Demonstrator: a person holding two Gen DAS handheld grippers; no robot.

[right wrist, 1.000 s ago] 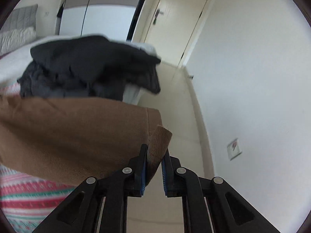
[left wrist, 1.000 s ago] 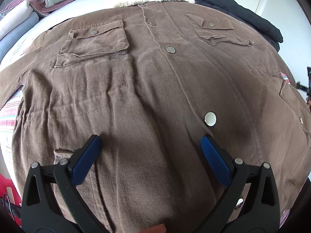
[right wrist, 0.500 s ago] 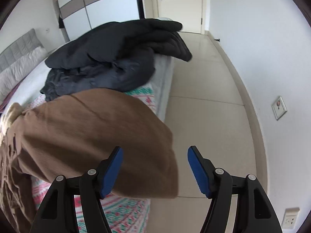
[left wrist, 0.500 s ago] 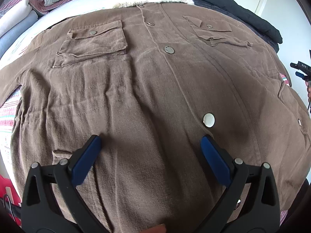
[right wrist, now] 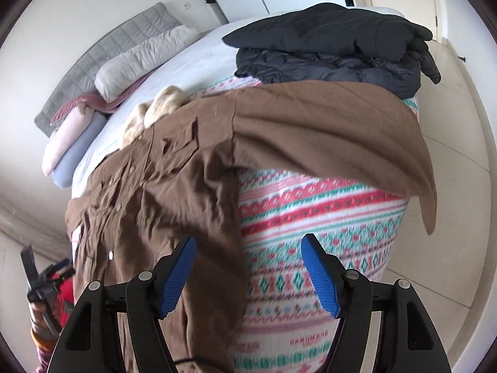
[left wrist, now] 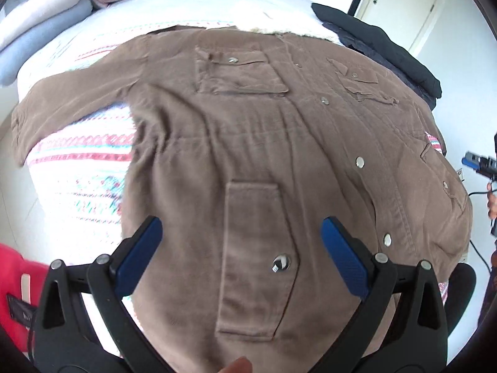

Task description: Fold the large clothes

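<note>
A large brown jacket [left wrist: 248, 143] with snap buttons, flap pockets and a fleece collar lies front-up and spread out on the bed. Its left sleeve [left wrist: 71, 99] stretches out to the left. Its right sleeve [right wrist: 326, 136] lies out over the bed's corner, cuff hanging. My left gripper [left wrist: 240, 248] is open and empty, just above the jacket's lower pocket [left wrist: 254, 258]. My right gripper [right wrist: 248, 273] is open and empty, off the bed's side, by the jacket's right edge [right wrist: 186, 205]. It also shows at the right edge of the left wrist view [left wrist: 480, 164].
The bed has a patterned red, green and white blanket [right wrist: 310, 217]. A folded black puffy coat [right wrist: 335, 49] lies at the far corner. Pillows and folded bedding [left wrist: 46, 12] sit at the head. A door [left wrist: 400, 6] and tiled floor [right wrist: 466, 124] lie beyond.
My right gripper let go of the sleeve cuff, opened, and swung back to face the bed. My left gripper drew back toward the hem and turned left, staying open.
</note>
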